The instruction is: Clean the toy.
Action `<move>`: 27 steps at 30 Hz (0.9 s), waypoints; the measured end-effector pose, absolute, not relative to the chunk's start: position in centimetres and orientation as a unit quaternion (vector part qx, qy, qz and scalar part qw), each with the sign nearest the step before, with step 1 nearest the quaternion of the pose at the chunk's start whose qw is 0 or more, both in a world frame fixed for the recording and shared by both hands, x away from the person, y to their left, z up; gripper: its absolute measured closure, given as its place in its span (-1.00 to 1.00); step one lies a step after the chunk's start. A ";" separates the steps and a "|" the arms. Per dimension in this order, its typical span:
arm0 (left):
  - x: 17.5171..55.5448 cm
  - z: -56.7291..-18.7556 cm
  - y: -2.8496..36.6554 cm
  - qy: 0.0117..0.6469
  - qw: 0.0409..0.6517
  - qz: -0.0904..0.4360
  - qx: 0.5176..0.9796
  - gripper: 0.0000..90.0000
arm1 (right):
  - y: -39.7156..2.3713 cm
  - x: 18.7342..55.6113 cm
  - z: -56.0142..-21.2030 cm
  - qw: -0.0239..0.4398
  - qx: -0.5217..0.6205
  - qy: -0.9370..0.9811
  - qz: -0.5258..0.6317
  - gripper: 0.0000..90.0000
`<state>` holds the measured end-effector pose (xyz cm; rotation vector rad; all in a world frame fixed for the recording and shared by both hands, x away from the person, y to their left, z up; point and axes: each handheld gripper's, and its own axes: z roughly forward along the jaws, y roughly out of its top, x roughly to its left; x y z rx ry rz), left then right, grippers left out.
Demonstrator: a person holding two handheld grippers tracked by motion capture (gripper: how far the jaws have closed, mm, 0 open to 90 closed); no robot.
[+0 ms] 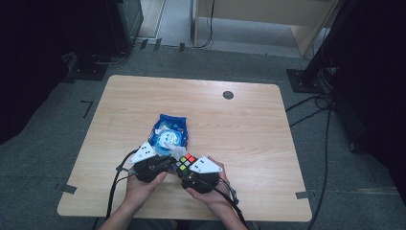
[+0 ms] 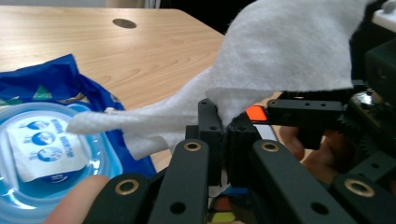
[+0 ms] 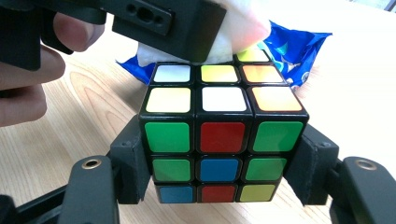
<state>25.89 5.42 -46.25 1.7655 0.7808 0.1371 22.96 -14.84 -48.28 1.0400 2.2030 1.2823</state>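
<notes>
Low centre of the high view: right gripper (image 1: pixel 187 168) clamped on cube (image 3: pixel 222 130), pads pressed on both side faces, above the table (image 1: pixel 249 143). Just left, left gripper (image 2: pixel 223 135) pinched tight on white wipe (image 2: pixel 280 51), draped against cube's top. Beyond, centre frame: blue wipe pack (image 1: pixel 170 134), lid open.

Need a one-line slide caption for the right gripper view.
Right gripper clamps a scrambled puzzle cube while the left gripper presses a white wipe onto its top.
</notes>
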 end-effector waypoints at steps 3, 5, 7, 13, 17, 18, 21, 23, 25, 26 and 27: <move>24.9 -46.2 4.1 0.299 0.574 0.054 0.761 0.93 | -14.6 22.9 -48.3 0.195 0.367 0.786 0.457 -0.23; 24.5 -46.2 3.6 0.291 0.572 0.059 0.765 0.93 | -14.6 22.9 -48.4 0.197 0.371 0.786 0.454 -0.23; 24.7 -46.2 3.8 0.294 0.572 0.060 0.764 0.92 | -14.7 23.0 -48.4 0.196 0.374 0.785 0.454 -0.23; 25.9 -46.3 5.6 0.353 0.564 0.087 0.741 0.93 | -15.8 23.2 -48.0 0.201 0.383 0.775 0.460 -0.23; 25.2 -46.5 4.4 0.321 0.579 0.062 0.747 0.86 | -15.3 23.1 -48.2 0.197 0.380 0.780 0.456 -0.23; 25.2 -46.5 4.4 0.321 0.579 0.062 0.747 0.85 | -15.3 23.1 -48.2 0.197 0.380 0.780 0.456 -0.23; 25.0 -46.5 4.0 0.314 0.573 0.073 0.753 0.87 | -15.0 23.0 -48.3 0.201 0.375 0.783 0.453 -0.23; 25.6 -46.5 4.7 0.339 0.561 0.089 0.750 0.89 | -15.2 23.0 -48.1 0.203 0.375 0.783 0.453 -0.23; 26.3 -46.7 5.7 0.367 0.551 0.099 0.743 0.92 | -15.6 23.0 -47.9 0.204 0.380 0.777 0.459 -0.23; 26.7 -46.9 6.2 0.378 0.546 0.100 0.740 0.92 | -15.9 23.1 -47.8 0.208 0.381 0.774 0.461 -0.23; 27.1 -47.0 6.6 0.387 0.539 0.099 0.742 0.91 | -16.3 23.2 -47.6 0.210 0.384 0.771 0.462 -0.23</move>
